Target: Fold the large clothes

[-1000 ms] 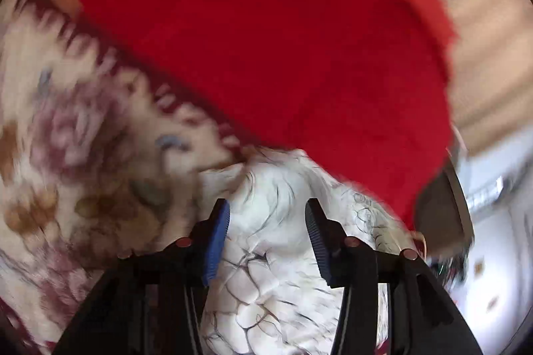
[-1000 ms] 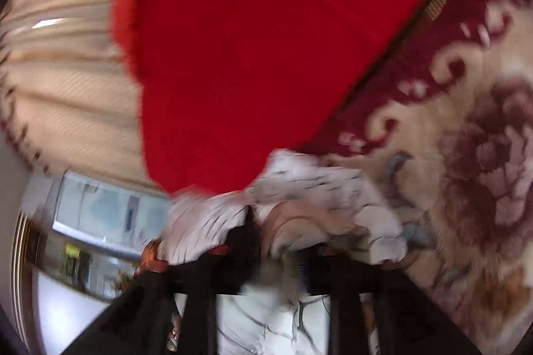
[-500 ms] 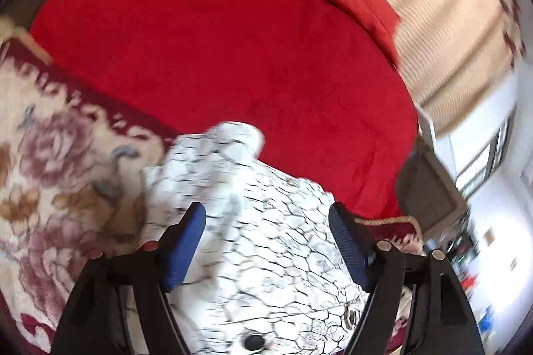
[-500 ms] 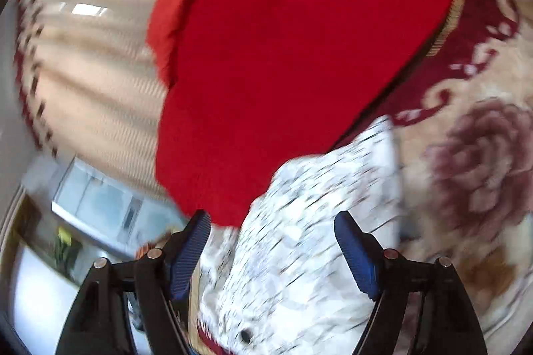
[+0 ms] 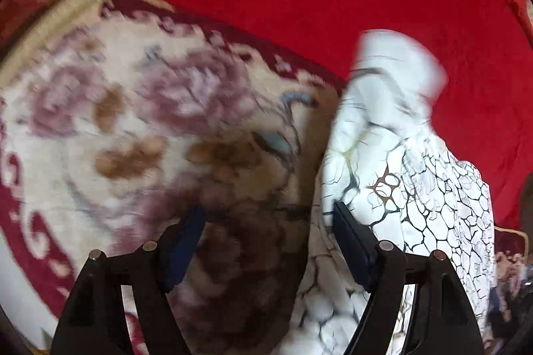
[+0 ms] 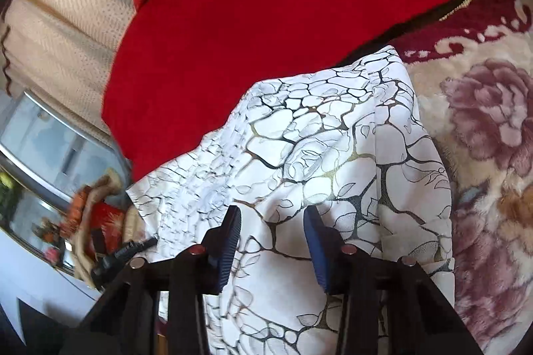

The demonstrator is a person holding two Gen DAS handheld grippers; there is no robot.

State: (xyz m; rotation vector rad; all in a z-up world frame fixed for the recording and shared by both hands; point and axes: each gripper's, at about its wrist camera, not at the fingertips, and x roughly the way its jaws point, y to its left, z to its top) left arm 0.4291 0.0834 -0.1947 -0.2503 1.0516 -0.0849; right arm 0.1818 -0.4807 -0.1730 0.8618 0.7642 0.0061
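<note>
White cloth with a black cracked-stone print, the garment (image 6: 333, 148), is lying half on a floral carpet (image 5: 133, 128) and half against a red blanket (image 6: 266, 5). No container is showing in either view. The left gripper (image 5: 266, 235) is hanging over the carpet with its blue pads spread wide and nothing between them; the garment (image 5: 416, 175) is sitting just beside its right finger, and whether the two are touching I cannot tell. The right gripper (image 6: 271, 235) is pointing down over the garment, and its jaws have just been closing; a gap is showing between the pads, and I cannot tell whether they are pinching any cloth. Motion blur is smearing the left view, and the garment's lower part is running out of frame behind both grippers.
</note>
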